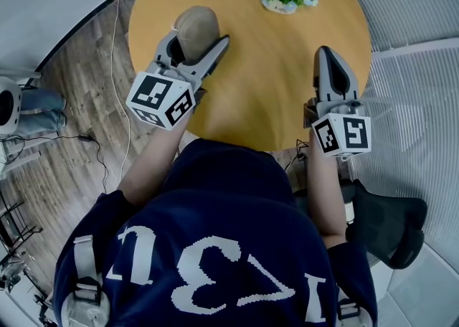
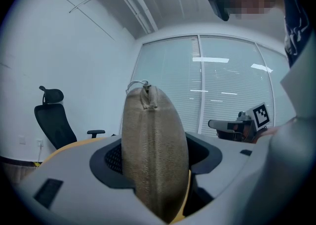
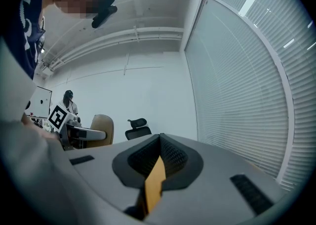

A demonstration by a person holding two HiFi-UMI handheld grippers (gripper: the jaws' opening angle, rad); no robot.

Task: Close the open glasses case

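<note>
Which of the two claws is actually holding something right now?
The left claw: it is clamped on the tan glasses case. The right claw has its jaws together on nothing.
</note>
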